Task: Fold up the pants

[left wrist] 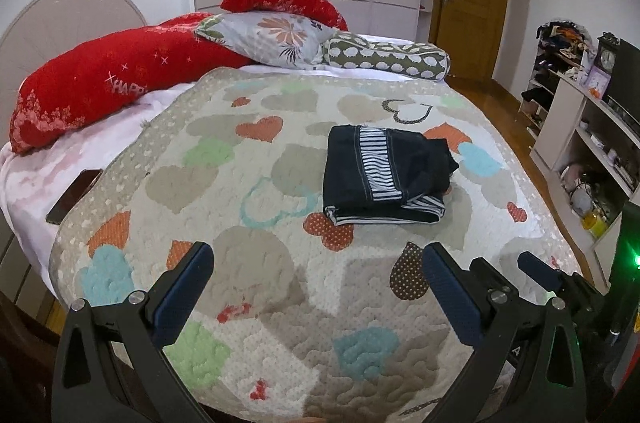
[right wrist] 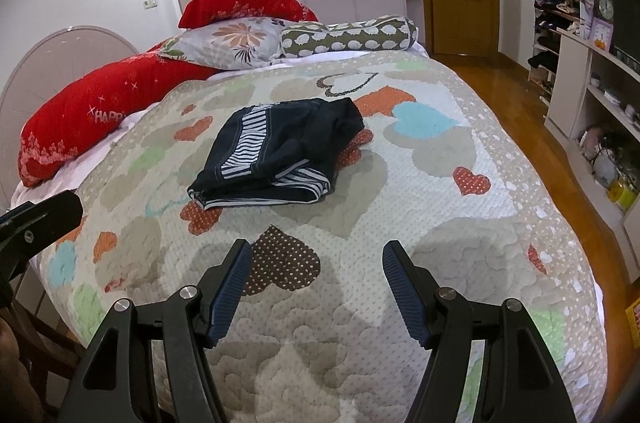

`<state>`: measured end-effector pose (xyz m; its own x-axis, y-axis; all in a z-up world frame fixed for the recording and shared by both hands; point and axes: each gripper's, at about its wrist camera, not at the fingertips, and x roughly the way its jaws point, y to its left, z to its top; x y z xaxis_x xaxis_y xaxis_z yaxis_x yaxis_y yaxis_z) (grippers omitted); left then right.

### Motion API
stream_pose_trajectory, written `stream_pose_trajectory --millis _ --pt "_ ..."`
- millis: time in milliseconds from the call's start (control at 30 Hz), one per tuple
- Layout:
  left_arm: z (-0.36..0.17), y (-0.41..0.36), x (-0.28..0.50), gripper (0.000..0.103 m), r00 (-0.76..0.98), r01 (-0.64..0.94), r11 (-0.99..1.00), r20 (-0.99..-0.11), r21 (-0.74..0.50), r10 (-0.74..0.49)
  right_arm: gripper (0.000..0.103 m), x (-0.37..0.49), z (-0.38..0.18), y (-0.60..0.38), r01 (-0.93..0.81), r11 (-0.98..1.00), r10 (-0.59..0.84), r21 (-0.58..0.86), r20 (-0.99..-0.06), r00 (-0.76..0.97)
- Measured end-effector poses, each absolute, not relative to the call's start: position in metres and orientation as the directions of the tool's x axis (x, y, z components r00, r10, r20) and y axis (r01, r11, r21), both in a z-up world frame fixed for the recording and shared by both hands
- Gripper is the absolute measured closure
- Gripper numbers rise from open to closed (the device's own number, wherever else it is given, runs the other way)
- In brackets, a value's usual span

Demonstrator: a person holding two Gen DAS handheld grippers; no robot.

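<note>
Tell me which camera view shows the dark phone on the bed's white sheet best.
The left wrist view. There the flat dark phone lies in full sight on the white sheet, beside the heart-patterned quilt. In the right wrist view that spot sits behind the other gripper's black body, so the phone does not appear.

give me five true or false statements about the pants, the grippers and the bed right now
1. The pants lie folded on the quilt. True.
2. The left gripper is clamped on the pants. False: it is open, holds nothing, and is apart from them.
3. The right gripper is open and holds nothing. True.
4. The pants are plain red. False: they are dark with striped panels.
5. The pants rest on top of the floral pillow. False: the pillow sits apart from them at the head of the bed.
</note>
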<state>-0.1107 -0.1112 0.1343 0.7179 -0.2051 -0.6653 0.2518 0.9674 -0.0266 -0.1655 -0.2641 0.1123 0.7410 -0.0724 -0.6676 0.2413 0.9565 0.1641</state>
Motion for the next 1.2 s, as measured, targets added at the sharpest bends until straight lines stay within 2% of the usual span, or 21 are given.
stream_pose_trajectory --millis 1200 --pt "0.112 -0.11 -0.1 0.0 0.646 0.244 0.968 -0.735 -0.054 -0.204 0.028 -0.164 0.102 -0.259 0.235 0.96 -0.069 0.154 -0.683 0.727"
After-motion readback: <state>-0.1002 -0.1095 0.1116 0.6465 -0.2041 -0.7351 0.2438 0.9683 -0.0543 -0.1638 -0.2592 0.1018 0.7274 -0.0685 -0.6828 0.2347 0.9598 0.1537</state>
